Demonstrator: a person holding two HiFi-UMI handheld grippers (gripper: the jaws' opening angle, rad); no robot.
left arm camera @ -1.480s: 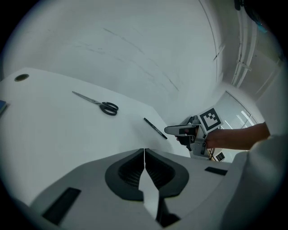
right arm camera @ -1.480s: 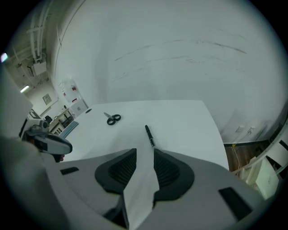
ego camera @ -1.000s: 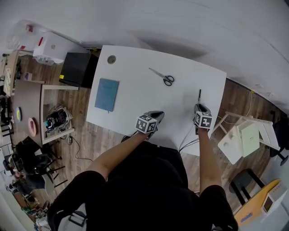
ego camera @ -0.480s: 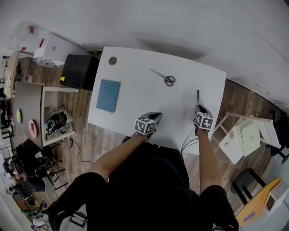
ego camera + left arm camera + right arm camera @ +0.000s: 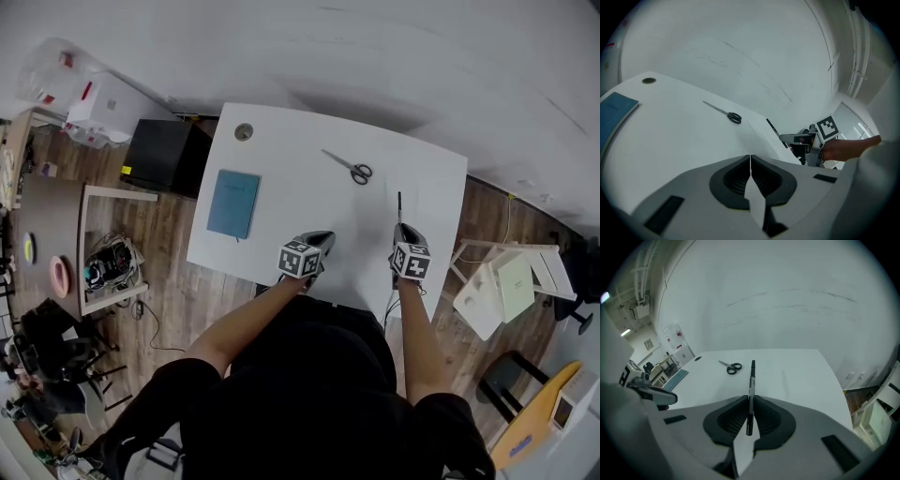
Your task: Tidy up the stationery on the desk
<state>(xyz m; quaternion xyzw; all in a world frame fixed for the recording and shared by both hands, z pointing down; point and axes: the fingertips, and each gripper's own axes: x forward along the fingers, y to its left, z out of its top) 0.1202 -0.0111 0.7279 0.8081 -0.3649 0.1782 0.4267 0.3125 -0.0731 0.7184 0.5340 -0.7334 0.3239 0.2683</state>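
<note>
One thin grip held the pen (image 5: pixel 752 376) above the surface (image 5: pixel 801 366) near its right edge: your right claw (image 5: pixel 749 399) had just closed on its tail, your left claw (image 5: pixel 750 159) was shut and empty, so the long barrel could pivot and slip out.

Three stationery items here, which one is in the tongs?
The black pen: the right tongs have just been closing and now clamp it. The scissors and blue notebook lie free on the desk; the left tongs are shut, empty.
</note>
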